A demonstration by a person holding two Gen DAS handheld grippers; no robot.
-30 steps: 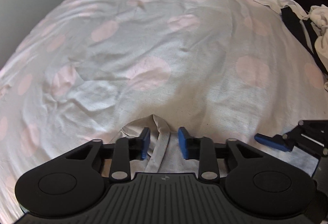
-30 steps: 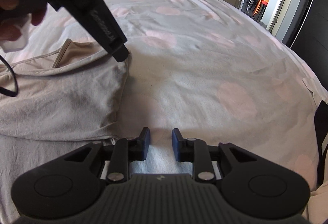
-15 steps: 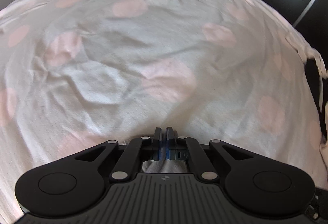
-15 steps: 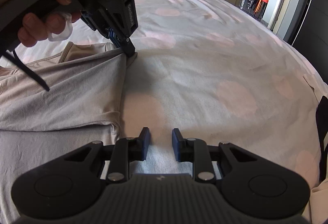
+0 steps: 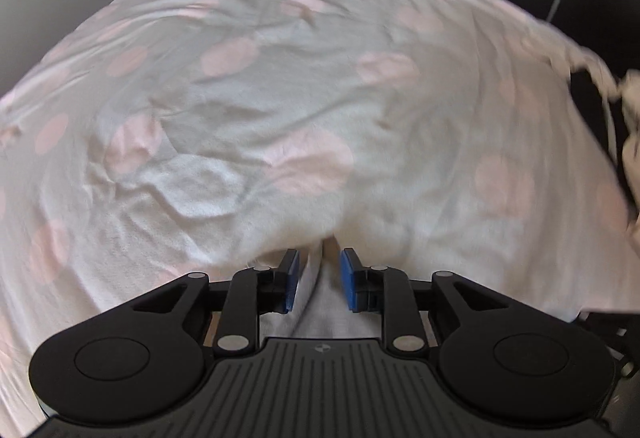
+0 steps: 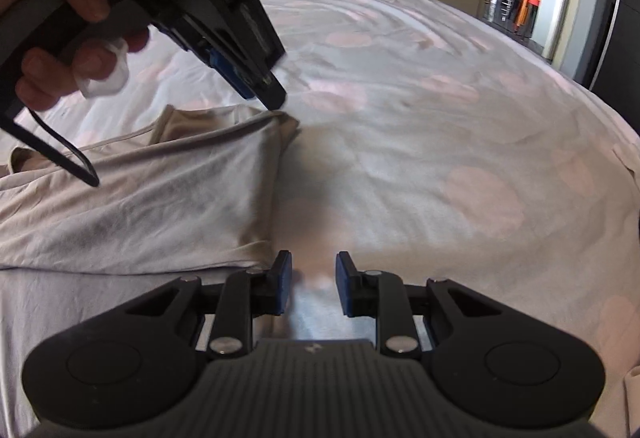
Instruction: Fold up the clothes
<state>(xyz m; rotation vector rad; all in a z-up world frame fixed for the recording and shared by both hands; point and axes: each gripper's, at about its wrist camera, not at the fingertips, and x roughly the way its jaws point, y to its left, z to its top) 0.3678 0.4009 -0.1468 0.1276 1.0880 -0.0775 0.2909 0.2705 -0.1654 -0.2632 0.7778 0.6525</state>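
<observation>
While left tongs (image 5: 319, 280) open over beige shirt (image 6: 160, 205) corner, right tongs (image 6: 310, 284) spread beside it

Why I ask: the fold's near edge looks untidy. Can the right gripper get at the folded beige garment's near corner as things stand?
Probably yes. The right gripper stands open and empty beside the beige garment, whose near corner lies just left of its fingers with only bedsheet between. The left gripper, opening, is at the far corner.

Black tongs (image 5: 319, 280) (blue pads (image 5: 291, 280), silver rivets, ribbed grey housing)
</observation>
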